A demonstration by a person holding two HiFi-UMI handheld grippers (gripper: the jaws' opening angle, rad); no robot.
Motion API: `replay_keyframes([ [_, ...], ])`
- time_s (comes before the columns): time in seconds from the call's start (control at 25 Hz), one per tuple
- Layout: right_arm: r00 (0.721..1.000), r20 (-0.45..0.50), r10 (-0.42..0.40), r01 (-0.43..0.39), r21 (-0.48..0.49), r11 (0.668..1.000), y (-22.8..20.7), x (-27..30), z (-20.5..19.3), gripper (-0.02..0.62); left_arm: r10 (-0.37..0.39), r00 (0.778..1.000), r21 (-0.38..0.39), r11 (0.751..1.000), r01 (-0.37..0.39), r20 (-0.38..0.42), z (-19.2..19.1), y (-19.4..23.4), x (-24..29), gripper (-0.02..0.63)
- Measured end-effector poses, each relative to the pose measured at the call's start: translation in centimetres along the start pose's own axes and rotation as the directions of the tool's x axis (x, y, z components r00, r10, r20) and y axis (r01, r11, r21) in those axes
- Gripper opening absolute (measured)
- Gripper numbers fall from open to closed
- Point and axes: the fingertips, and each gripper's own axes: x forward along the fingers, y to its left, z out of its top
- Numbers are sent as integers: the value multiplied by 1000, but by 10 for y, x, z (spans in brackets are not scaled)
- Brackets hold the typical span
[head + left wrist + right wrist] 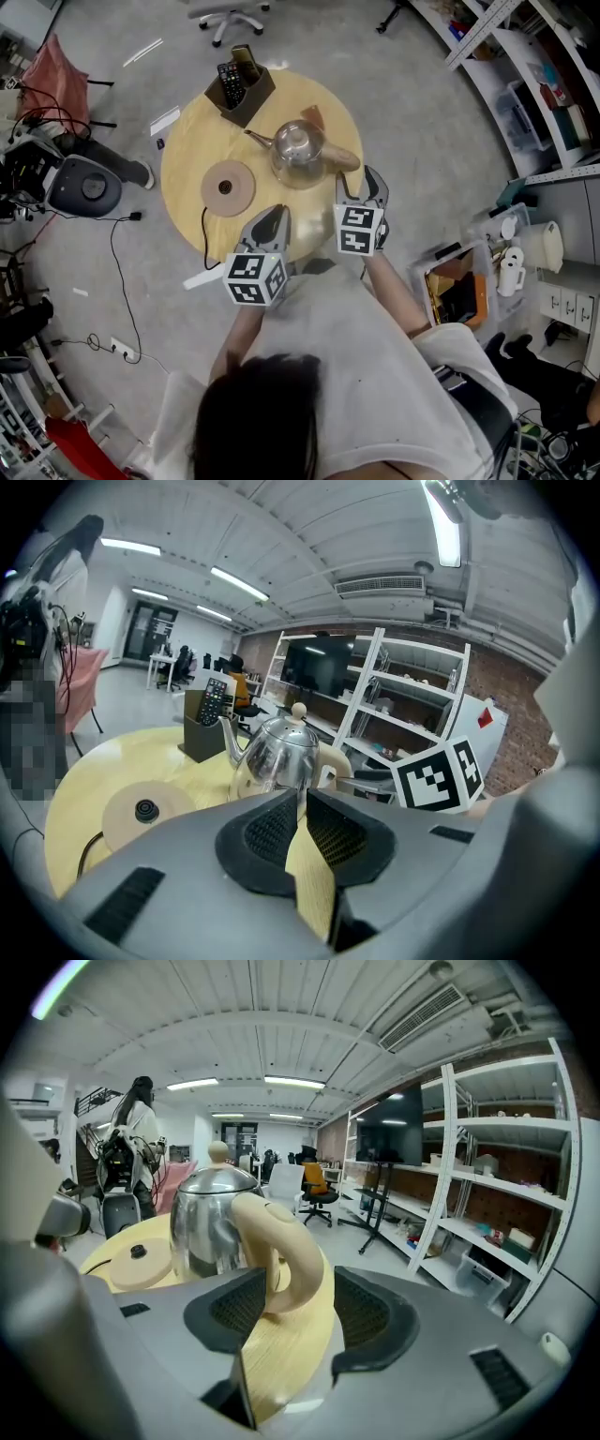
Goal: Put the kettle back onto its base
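You face a round wooden tabletop [187, 155]. The steel kettle [298, 150] stands upright on it, just right of its flat round base [228, 187], not on it. Its spout points left and its cream handle [281, 1241] points right, toward you. Your right tool [368, 180] is at the near right of the kettle with its jaws wide. The handle shows in the gap between them, and the pads are not closed on it. Your left tool [272, 217] hangs over the near edge, jaws drawn together at the tips and empty. A dark box holding remotes [242, 94] sits at the far edge.
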Motion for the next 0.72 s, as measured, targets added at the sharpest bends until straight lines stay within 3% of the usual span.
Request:
replay_keyframes([
  [0.72, 998, -4, -64, 64, -19, 998, 0, 32, -4, 215, 22, 999, -17, 1000, -22, -34, -7, 25, -2, 51],
])
